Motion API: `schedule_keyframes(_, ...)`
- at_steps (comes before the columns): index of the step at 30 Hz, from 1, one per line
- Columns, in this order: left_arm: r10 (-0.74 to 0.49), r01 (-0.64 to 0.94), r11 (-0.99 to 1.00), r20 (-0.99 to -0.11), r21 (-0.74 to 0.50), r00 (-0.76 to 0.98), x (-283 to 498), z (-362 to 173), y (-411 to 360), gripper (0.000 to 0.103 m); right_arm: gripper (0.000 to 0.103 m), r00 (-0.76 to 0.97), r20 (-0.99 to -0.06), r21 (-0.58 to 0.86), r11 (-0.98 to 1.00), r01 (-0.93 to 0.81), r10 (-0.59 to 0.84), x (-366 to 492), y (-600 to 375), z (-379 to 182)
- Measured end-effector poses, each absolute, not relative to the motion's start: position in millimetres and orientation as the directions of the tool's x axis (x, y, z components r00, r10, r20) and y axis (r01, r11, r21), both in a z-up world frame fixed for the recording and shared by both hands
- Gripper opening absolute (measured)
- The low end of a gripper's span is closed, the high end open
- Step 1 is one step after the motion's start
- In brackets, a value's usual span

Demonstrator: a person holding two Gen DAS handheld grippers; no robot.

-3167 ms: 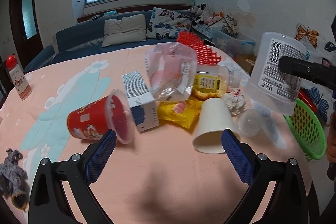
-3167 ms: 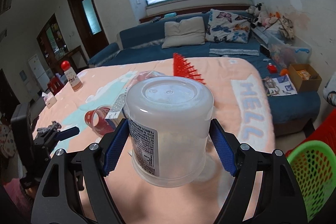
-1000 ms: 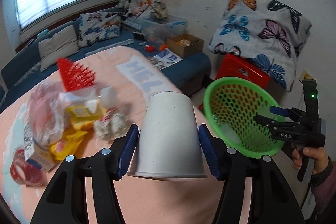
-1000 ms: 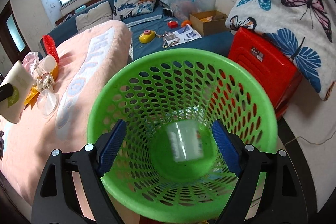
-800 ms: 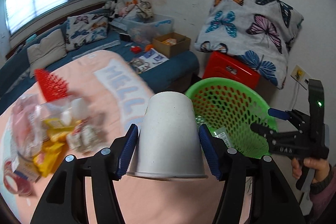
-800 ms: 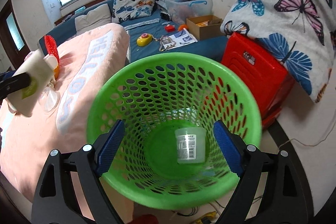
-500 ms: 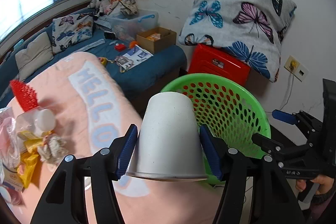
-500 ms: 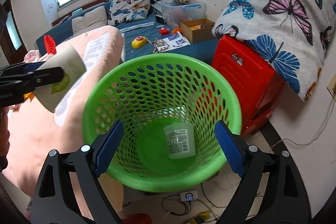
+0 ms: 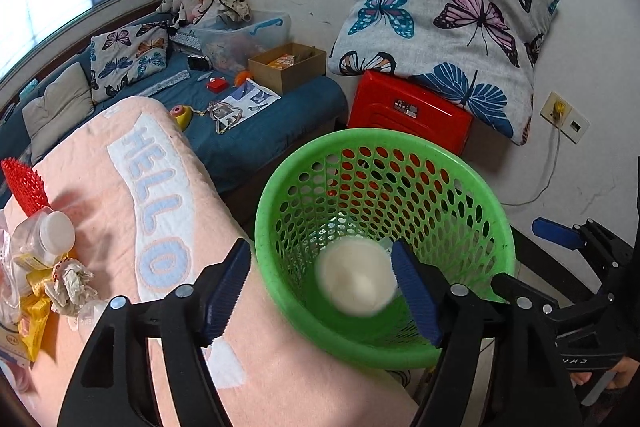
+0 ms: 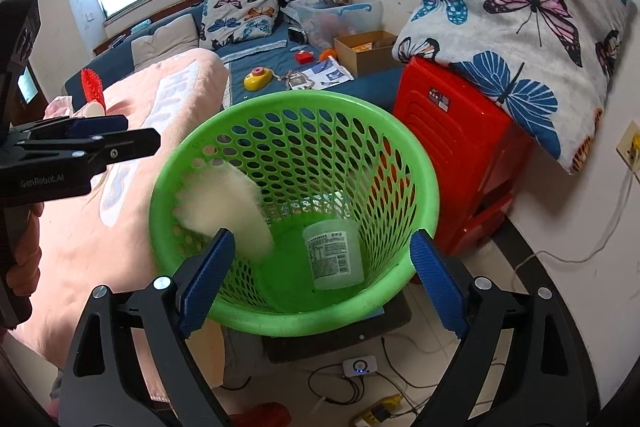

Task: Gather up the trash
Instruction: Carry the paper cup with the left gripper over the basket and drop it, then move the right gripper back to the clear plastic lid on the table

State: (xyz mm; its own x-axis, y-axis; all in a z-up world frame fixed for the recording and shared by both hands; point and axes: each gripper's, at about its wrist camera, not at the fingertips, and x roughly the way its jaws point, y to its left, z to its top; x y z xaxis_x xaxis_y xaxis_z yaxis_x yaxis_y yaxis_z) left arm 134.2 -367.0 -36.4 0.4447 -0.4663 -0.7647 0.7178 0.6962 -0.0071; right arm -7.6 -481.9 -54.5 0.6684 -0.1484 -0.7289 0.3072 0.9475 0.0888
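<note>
L gripper [image 9: 320, 291]: we've just been opening its jaws; nothing between the blue pads, so it's let go.
Cup: white paper cup [image 9: 357, 278] is blurred, mid-fall inside the green perforated plastic basket [image 9: 280, 203], near its table-side wall.
R gripper [image 10: 320, 287]: spread wide, empty, over the basket.
Already in: clear plastic tub w/ label [image 10: 334, 253] lying on the basket floor.
Risk: we reckon the cup may bounce off the wall & tip out, or a jaw may nudge the rim.
Left: crumpled wrappers [image 9: 68, 285] etc. on the pink blanket [image 9: 100, 187].
</note>
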Motion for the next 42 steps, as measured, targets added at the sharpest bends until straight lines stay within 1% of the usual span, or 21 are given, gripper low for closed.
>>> schedule_keyframes(7,-0.465,0.700,0.714,-0.753,-0.009,0.465,132.4,-31.2,-349.7,0.077,0.089,0.678,-0.723,0.095,0.953,0.289,-0.133,-4.6,-474.2,-50.9)
schedule_keyframes(11,-0.461,0.675,0.738,-0.741,-0.014,0.488,132.2,-23.9,-330.8,0.080,0.089,0.687,-0.717,0.106,0.957,0.270,-0.114,0.3,-463.5,-47.6)
schedule_keyframes(15,-0.443,0.644,0.765,-0.720,0.008,0.535,131.2,-15.8,-307.7,0.083,0.089,0.697,-0.711,0.105,0.966,0.238,-0.095,9.1,-447.8,-42.1)
schedule_keyframes(20,-0.427,0.603,0.798,-0.710,-0.005,0.559,134.0,-9.3,-275.8,0.085,0.089,0.708,-0.703,0.101,0.978,0.182,-0.059,24.5,-423.6,-35.6)
schedule_keyframes(31,-0.354,0.492,0.871,-0.696,-0.002,0.624,139.1,-7.4,-193.8,0.087,0.090,0.717,-0.696,0.087,0.995,0.047,0.027,55.7,-359.1,-25.9)
schedule_keyframes(42,-0.268,0.383,0.924,-0.698,0.009,0.664,141.6,-12.0,-116.1,0.087,0.091,0.703,-0.706,0.080,0.996,-0.043,0.087,79.8,-303.1,-29.8)
